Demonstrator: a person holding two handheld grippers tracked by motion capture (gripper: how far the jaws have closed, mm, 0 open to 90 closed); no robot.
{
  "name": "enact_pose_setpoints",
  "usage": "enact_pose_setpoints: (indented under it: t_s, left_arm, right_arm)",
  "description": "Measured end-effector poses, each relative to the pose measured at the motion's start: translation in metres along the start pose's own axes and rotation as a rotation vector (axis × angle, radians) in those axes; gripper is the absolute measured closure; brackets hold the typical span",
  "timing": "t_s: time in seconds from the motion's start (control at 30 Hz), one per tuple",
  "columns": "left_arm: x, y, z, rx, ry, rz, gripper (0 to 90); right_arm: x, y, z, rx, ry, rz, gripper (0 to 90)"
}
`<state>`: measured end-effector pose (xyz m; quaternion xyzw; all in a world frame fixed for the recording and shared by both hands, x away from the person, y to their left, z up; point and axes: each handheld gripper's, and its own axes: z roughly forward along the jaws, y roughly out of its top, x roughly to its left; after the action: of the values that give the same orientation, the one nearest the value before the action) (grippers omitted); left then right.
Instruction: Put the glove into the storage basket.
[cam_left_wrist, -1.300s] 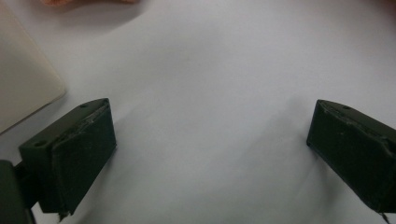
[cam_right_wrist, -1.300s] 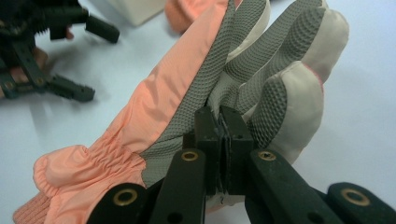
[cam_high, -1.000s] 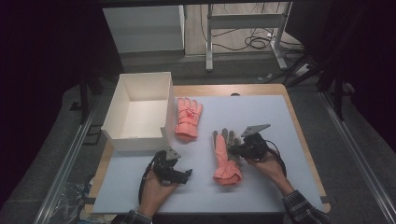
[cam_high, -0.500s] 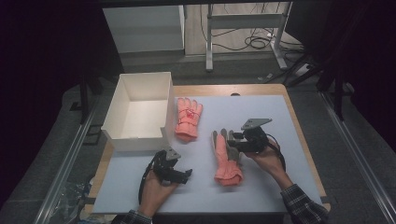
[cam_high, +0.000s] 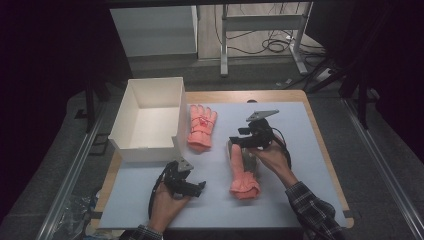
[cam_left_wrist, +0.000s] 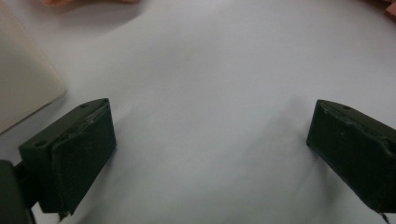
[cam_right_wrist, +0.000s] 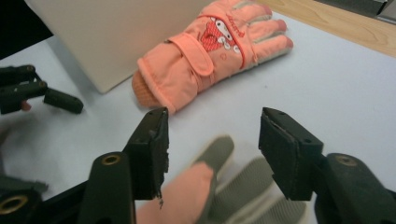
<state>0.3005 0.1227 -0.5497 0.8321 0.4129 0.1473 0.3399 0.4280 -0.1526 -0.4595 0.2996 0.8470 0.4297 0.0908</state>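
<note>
The nearer pink glove (cam_high: 242, 170) is lying palm up on the white mat toward the desk's (cam_high: 310, 107) near edge, its cuff pointing at the person and its grey-tipped fingers pointing away. The right gripper (cam_high: 239, 140) is hovering just above those fingers; in the right gripper view the glove's grey fingertips (cam_right_wrist: 219, 151) are lying below and between the two jaws, not touched by them. Its jaws have just been opening and are standing apart with nothing pressed between the pads.

The second pink glove (cam_high: 201, 125) is lying back up, farther toward the desk's far edge, right beside the white box (cam_high: 142, 152), with a cartoon patch (cam_right_wrist: 218, 33) showing on it. That is making two gloves in all, a matching pair, well apart from each other.

One open white box is sitting at the desk's left edge, its far corner near the desk's far left corner.

The left gripper (cam_high: 196, 188) is resting low over the bare mat near the near left corner, jaws spread wide and holding nothing. Two grippers are working here, one in each hand.
</note>
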Motion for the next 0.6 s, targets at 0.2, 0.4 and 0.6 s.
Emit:
enact_pose_setpoints:
  t_s: [0.2, 0.4, 0.6]
  left_arm:
    - [0.000, 0.000, 0.000, 0.000, 0.000, 0.001, 1.1]
    - [0.000, 0.000, 0.000, 0.001, 0.000, 0.002, 1.2]
    - [0.000, 0.000, 0.000, 0.001, 0.000, 0.000, 1.1]
  right_arm:
    - [0.001, 0.017, 0.019, 0.021, 0.012, 0.009, 37.0]
    - [0.005, 0.032, 0.040, 0.031, 0.010, 0.021, 36.2]
    - [0.003, 0.045, 0.061, 0.050, 0.005, 0.026, 39.6]
